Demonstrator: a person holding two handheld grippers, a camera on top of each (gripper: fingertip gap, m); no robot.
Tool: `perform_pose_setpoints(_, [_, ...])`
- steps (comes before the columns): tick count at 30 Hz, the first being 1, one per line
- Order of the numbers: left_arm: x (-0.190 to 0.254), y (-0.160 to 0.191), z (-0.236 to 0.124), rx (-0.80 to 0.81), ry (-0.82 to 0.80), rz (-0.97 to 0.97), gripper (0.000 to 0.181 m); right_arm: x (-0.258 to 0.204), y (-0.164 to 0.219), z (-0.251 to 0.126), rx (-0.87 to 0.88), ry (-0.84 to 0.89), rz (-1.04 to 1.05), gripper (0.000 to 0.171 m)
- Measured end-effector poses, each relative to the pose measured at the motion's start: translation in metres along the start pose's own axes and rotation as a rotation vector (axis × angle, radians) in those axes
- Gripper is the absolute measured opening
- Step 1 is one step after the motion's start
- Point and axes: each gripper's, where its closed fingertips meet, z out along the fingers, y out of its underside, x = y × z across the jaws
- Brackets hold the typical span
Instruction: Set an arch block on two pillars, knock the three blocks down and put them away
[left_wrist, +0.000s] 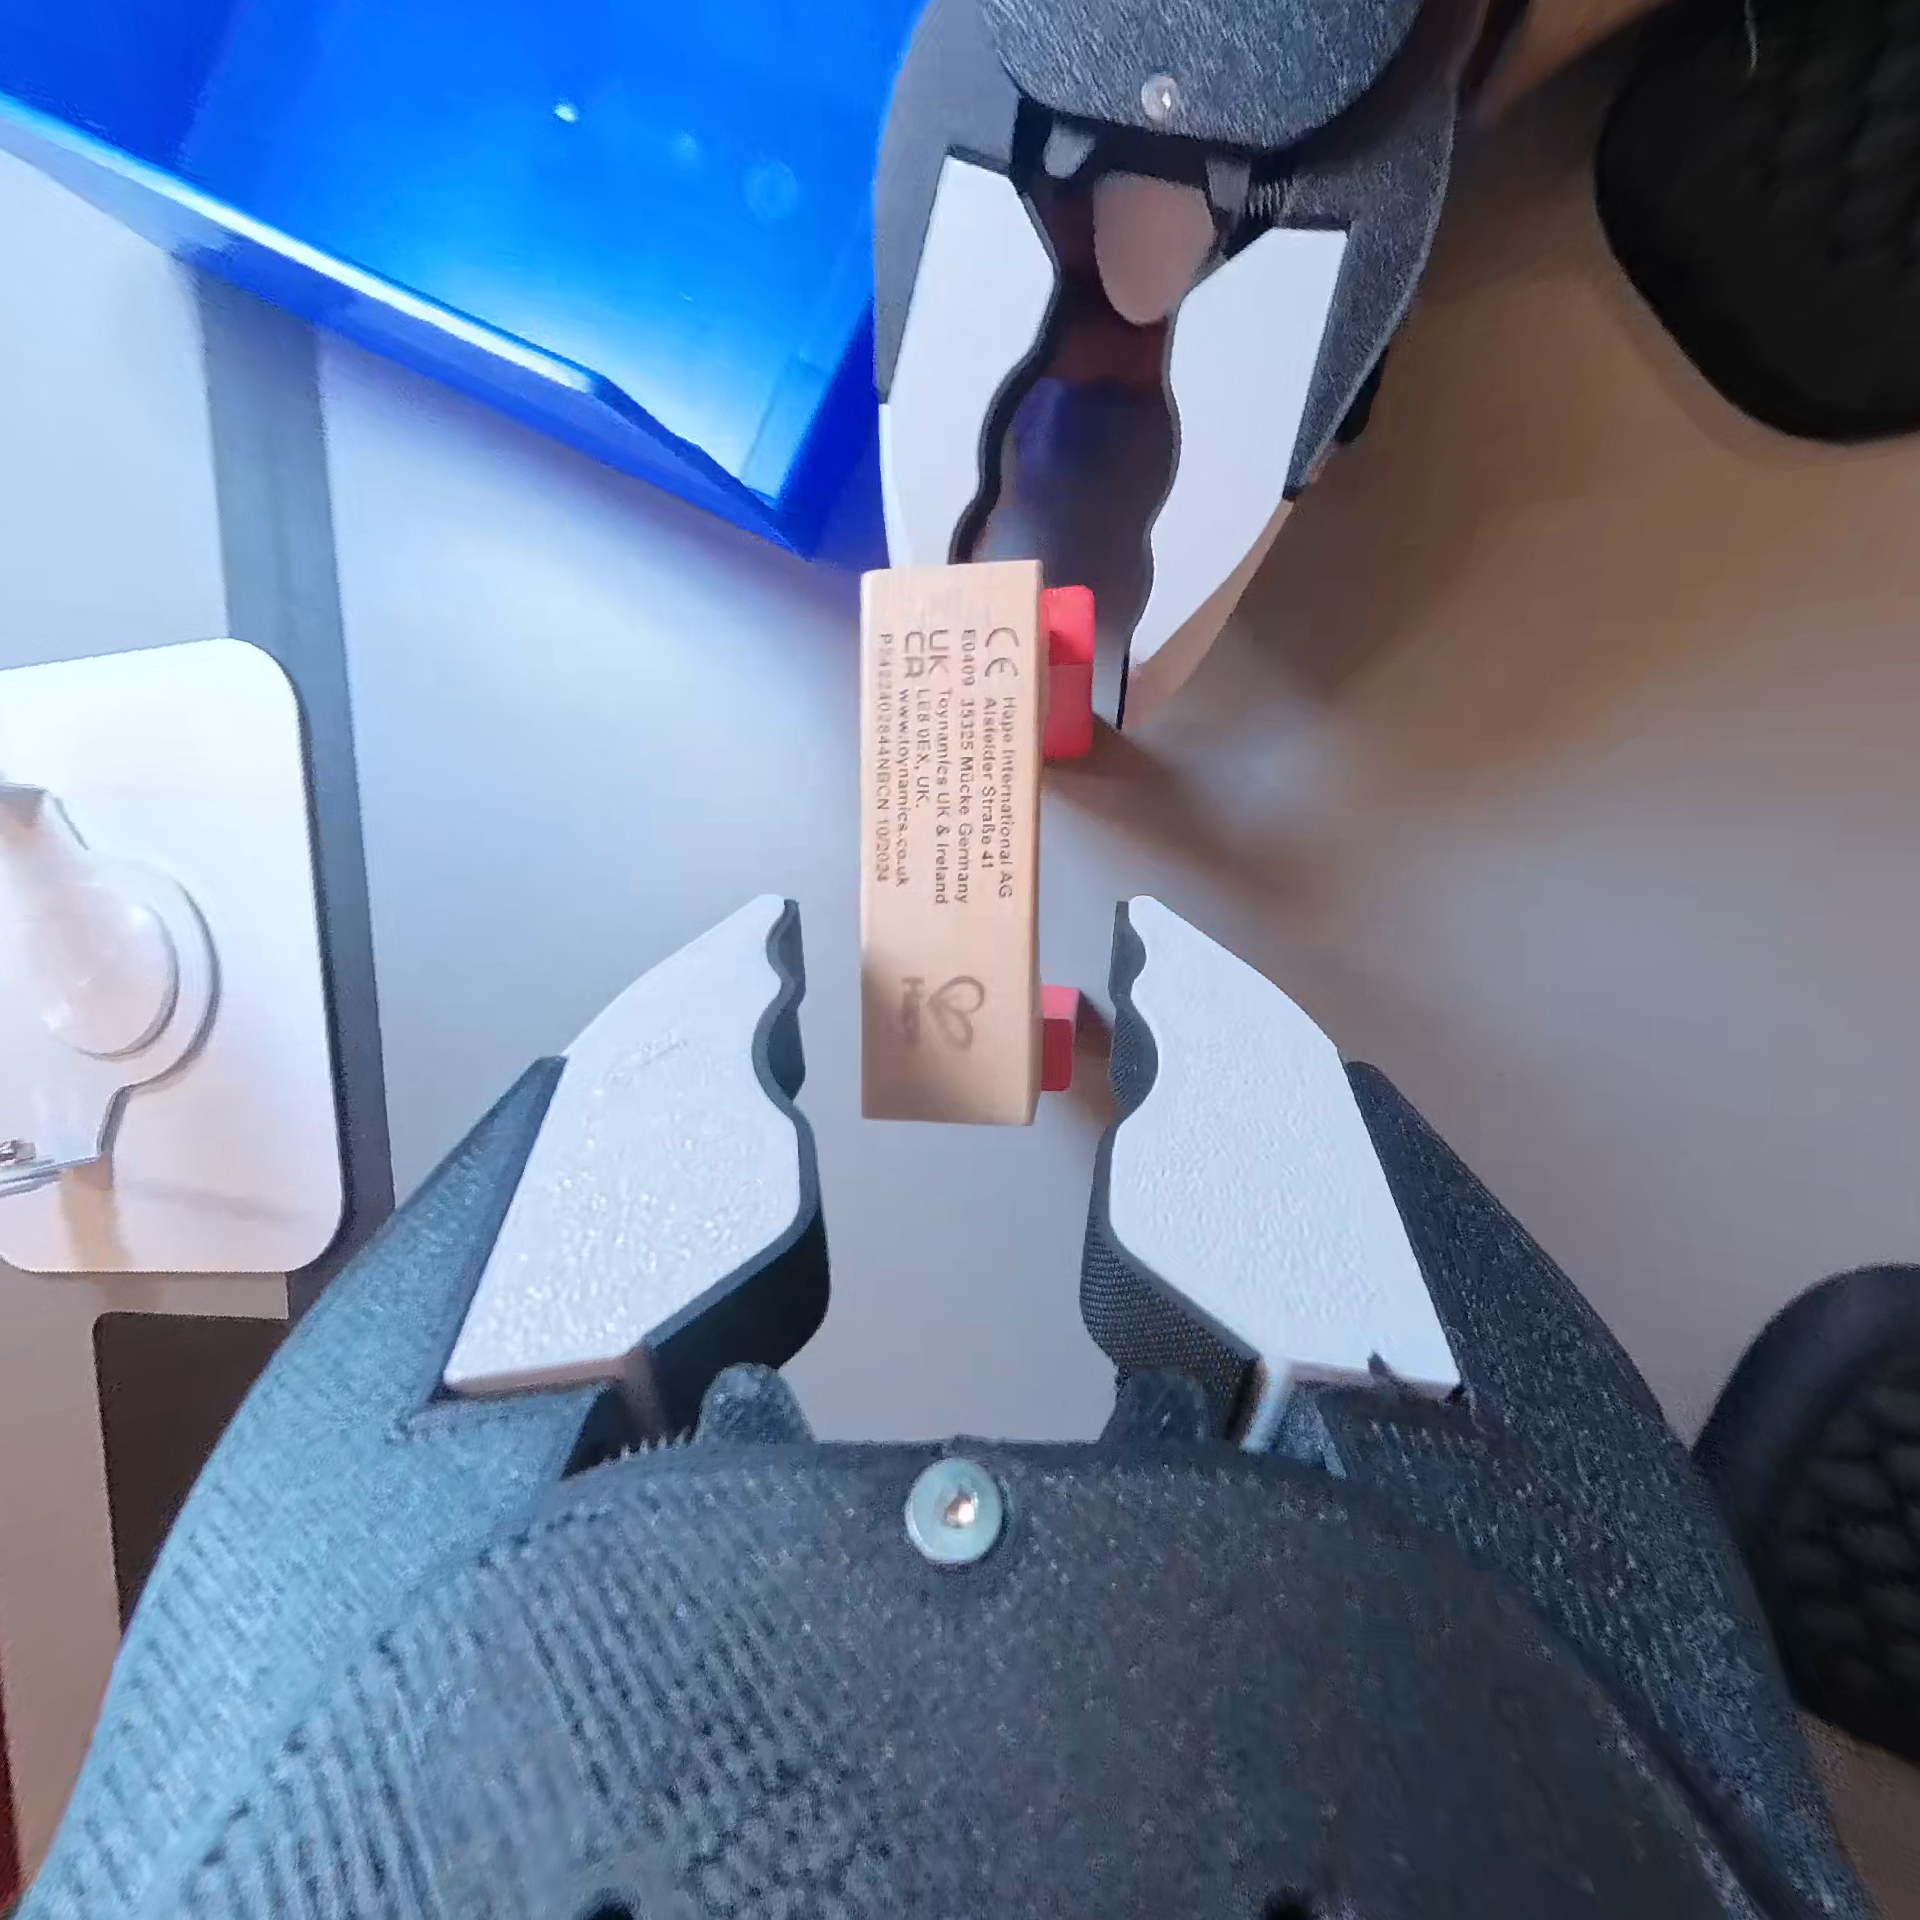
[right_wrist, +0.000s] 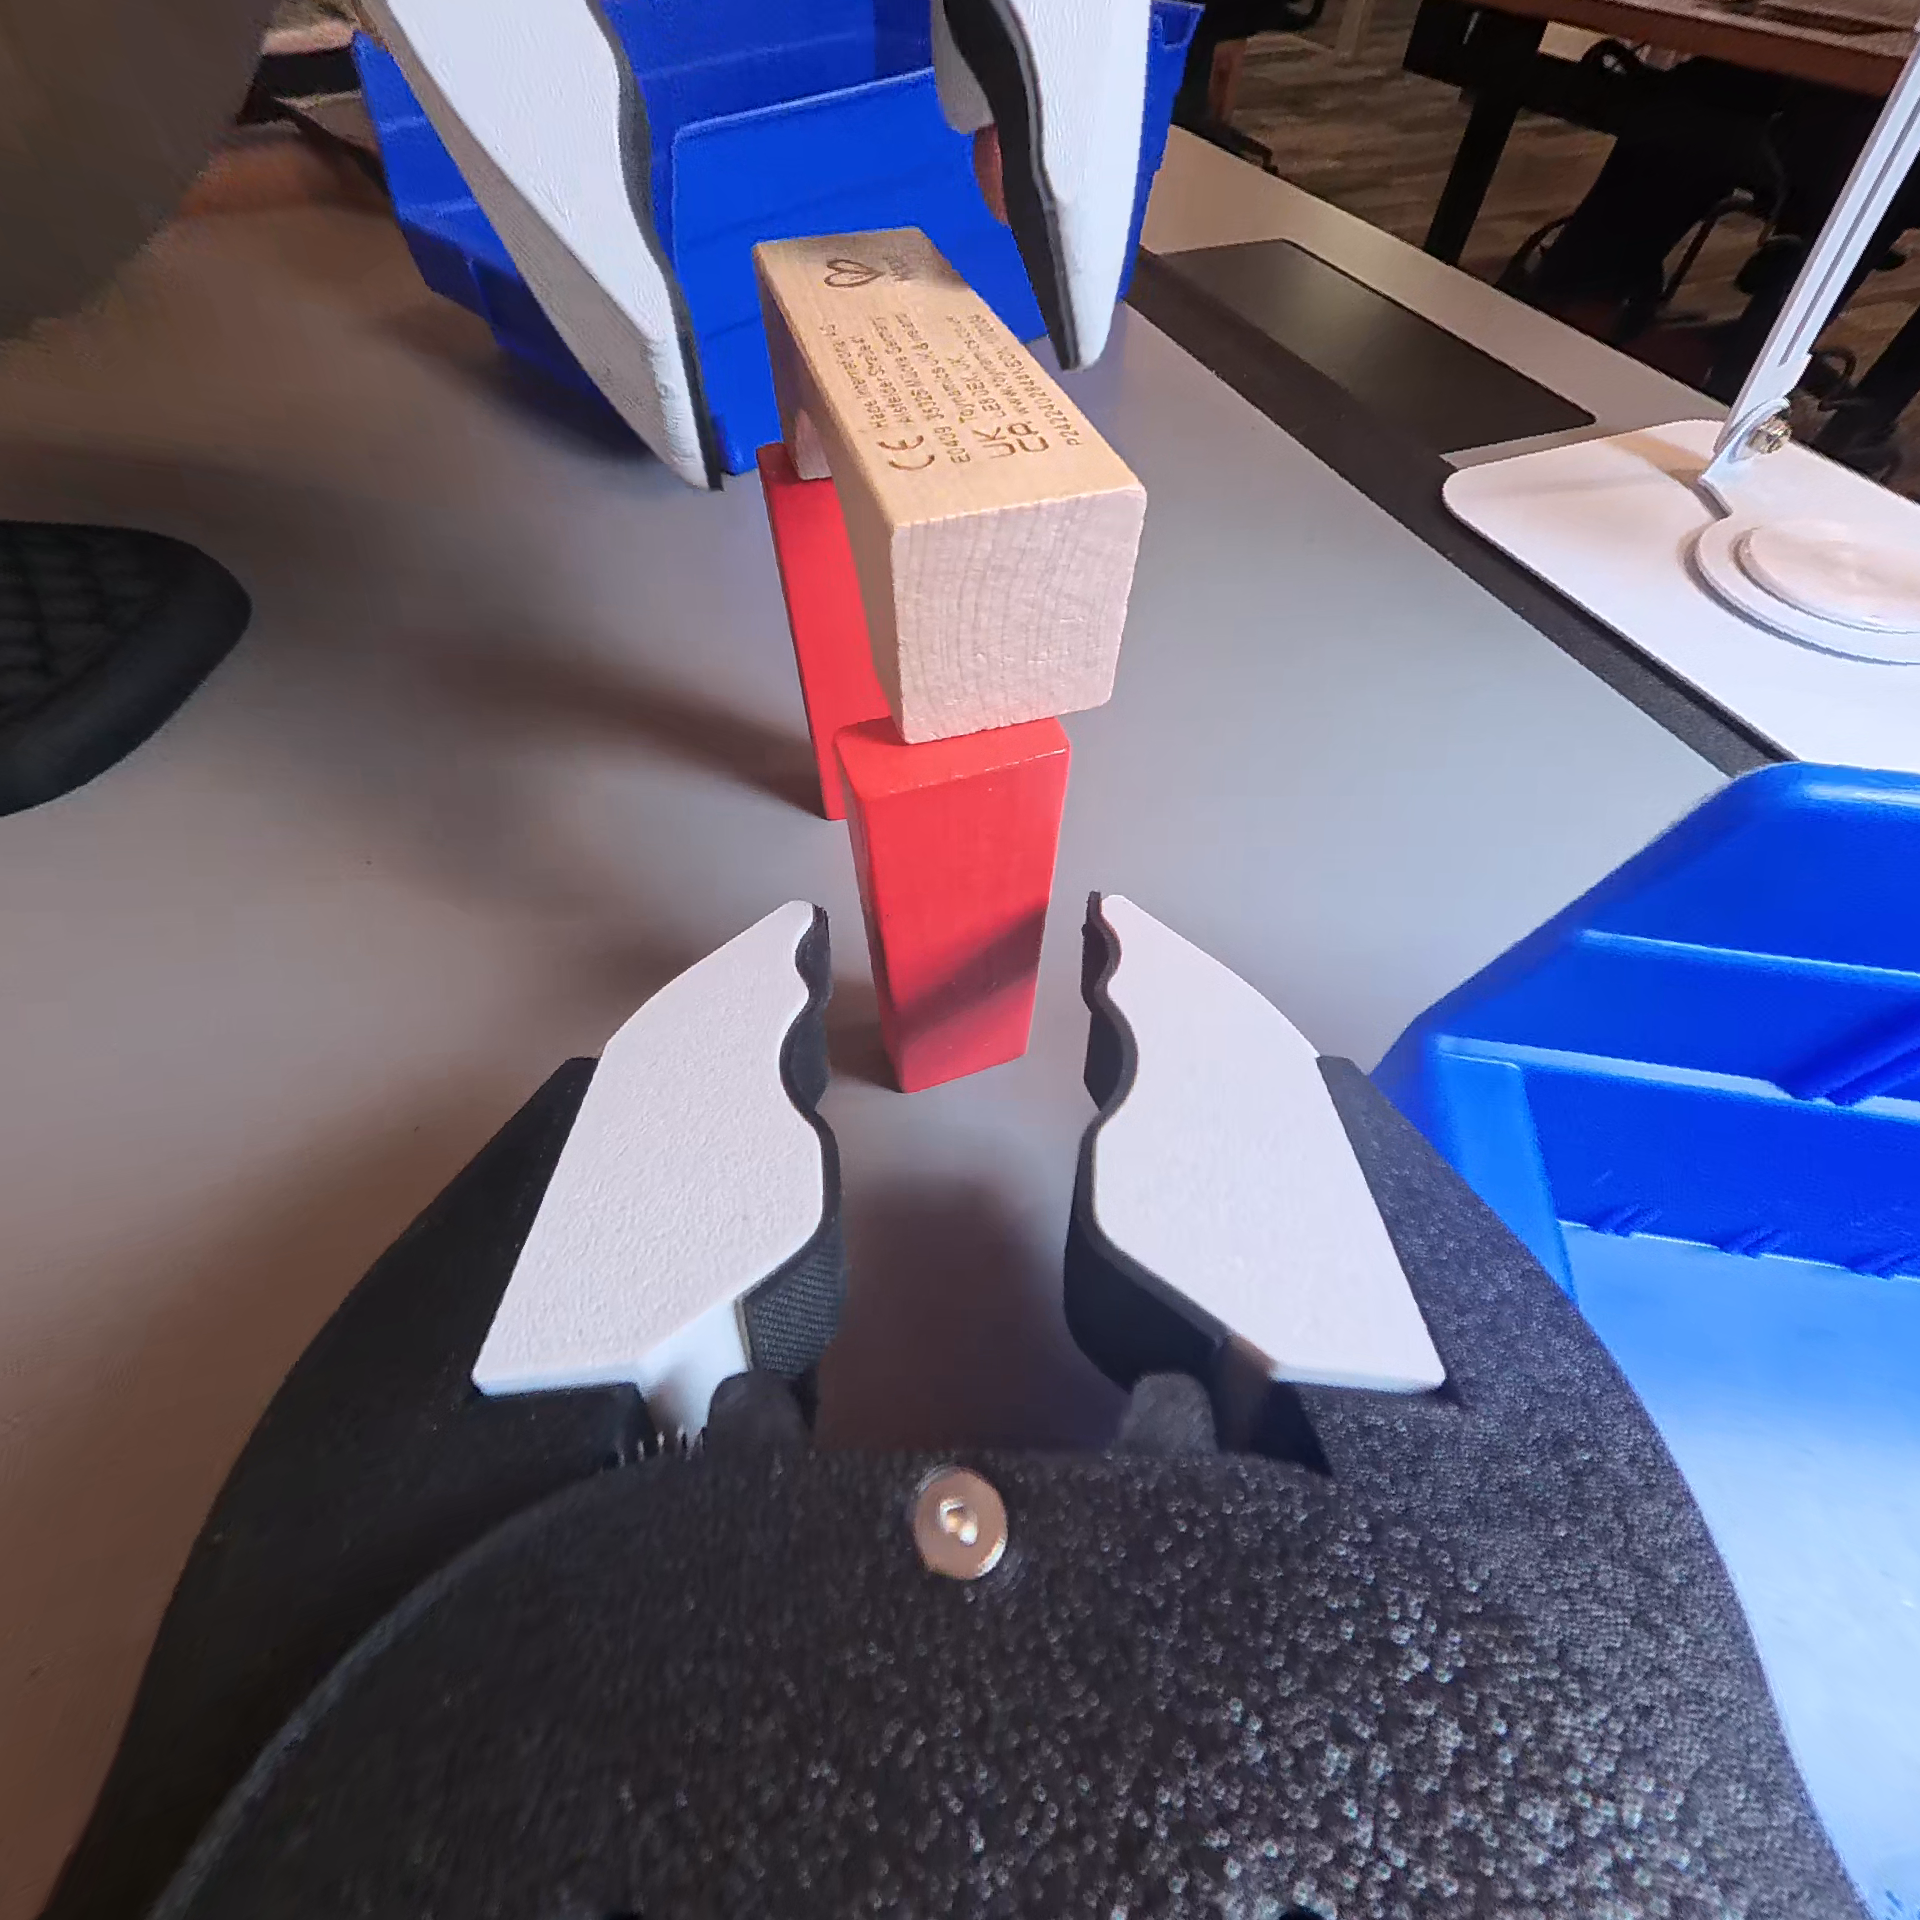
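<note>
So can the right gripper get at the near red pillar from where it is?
Probably yes. The right gripper is open, level with the near red pillar, which stands just ahead of its fingertips with bare table between. The arch block rests on top, so closing on it could topple the stack.

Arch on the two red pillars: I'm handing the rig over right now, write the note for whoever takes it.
Left gripper: open, empty, above the arch, straddling its far end.
Right gripper: open, empty, low at the table, facing the near red pillar.
Wooden arch lies across the near pillar and the far red pillar; both stand upright on the grey table.
Blue bins: one behind the stack, one to the right.
Done: arch set on the pillars.
Left: knock all three blocks down, then put them away, probably into the bins.
</note>
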Motion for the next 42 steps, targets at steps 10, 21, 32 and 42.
perform_pose_setpoints(10, [0.000,-0.009,0.009,-0.106,0.021,0.066,0.041,-0.001,0.000,0.000,0.003,-0.008,0.002,0.045])
perform_pose_setpoints(21, [-0.003,-0.008,0.011,-0.126,0.052,0.051,0.034,0.000,-0.001,-0.001,0.010,-0.006,0.007,0.043])
perform_pose_setpoints(32, [-0.005,-0.015,0.003,-0.115,0.037,0.060,0.034,0.000,-0.001,-0.001,0.008,-0.010,0.017,0.042])
perform_pose_setpoints(42, [-0.002,-0.025,-0.003,-0.054,0.034,0.064,0.034,0.000,-0.001,-0.002,0.011,-0.012,0.020,0.033])
